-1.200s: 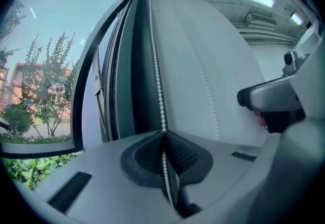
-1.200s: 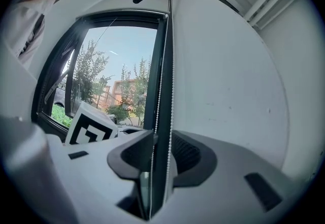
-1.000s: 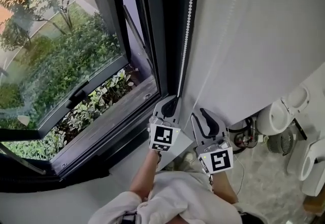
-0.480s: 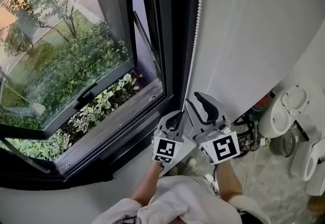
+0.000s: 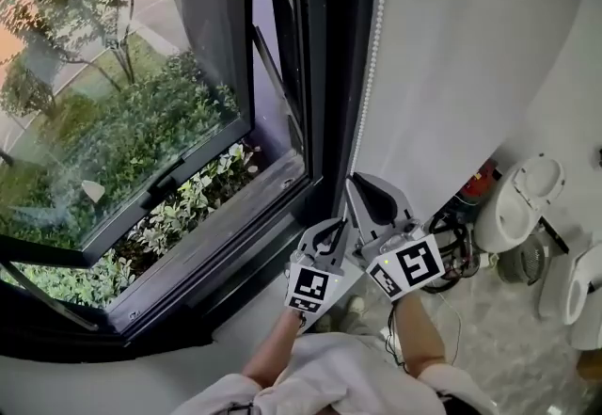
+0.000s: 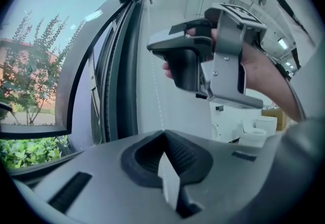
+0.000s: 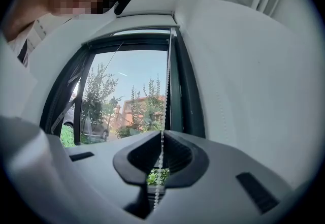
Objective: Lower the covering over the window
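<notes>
The right tool [image 5: 356,185] clamps the chain [image 5: 374,46], and the left tool [image 5: 331,230] just beneath it pinches it too. Beyond them the window [image 5: 132,121] looks uncovered, so most of the lowering seems left.

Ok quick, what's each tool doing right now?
Left tool: closed, pinching the bead chain.
Right tool: closed on the bead chain too.

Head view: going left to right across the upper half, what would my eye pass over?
Garden greenery outside → dark window frame → bead chain → white wall.
</notes>
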